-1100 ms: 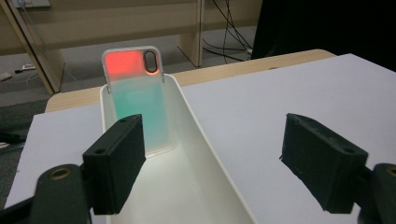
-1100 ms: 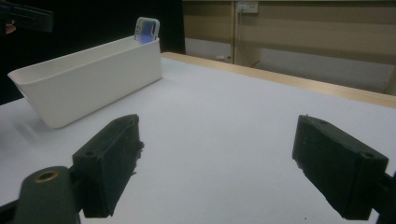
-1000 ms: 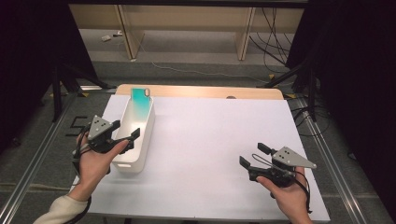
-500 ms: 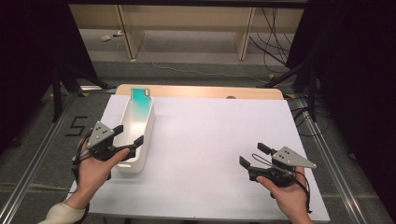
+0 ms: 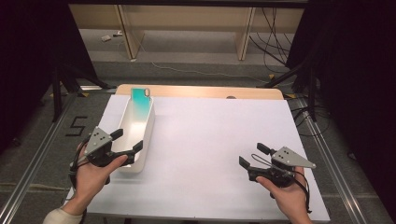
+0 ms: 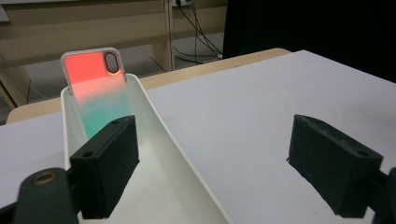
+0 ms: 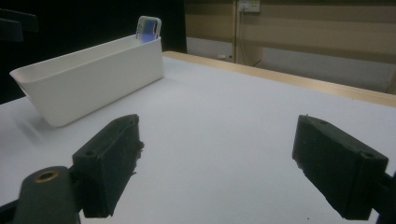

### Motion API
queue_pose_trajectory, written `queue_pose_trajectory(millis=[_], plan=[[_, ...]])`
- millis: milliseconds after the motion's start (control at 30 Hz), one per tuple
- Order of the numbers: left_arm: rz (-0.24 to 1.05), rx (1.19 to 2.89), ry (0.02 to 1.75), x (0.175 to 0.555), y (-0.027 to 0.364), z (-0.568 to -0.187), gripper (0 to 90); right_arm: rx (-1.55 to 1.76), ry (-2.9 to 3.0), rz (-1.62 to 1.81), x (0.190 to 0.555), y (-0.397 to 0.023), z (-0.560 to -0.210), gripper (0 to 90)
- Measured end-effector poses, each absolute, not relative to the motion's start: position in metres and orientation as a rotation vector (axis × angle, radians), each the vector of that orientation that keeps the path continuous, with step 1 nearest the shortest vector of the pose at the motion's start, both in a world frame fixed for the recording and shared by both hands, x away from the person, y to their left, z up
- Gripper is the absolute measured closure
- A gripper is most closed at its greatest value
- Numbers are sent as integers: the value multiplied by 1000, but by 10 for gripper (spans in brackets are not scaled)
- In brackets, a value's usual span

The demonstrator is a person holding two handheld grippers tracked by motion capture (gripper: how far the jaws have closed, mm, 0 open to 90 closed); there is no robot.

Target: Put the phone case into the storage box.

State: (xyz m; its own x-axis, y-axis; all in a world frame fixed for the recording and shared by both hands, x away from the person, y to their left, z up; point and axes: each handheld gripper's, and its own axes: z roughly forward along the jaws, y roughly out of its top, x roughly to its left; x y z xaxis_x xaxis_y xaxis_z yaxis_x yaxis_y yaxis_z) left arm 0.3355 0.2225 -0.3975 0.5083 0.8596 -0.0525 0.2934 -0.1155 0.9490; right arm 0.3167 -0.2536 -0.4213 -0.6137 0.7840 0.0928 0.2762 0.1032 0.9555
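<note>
At the left of the high view we see the left gripper [image 5: 126,141] with its jaws just opening, wide astride the near wall of the bin [image 5: 145,135], gripping nothing. A phone case [image 5: 140,97] leans at the bin's far end, apparently upright. The right gripper [image 5: 252,156], lower right, hangs open over the desk [image 5: 215,135].

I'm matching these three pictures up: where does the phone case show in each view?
High view: the phone case stands at the far end of the white bin, left of centre.
Left gripper view: upper left, leaning in the bin's far end.
Right gripper view: top left, poking above the bin's far end.
Shared landmark: the white bin.
</note>
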Motion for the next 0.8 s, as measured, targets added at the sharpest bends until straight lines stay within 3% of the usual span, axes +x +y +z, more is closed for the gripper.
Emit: queue_pose_trajectory(millis=[800], plan=[[595,1674,923,339,224,-416,156,1031,1964,1519,318,-254,-422,164]])
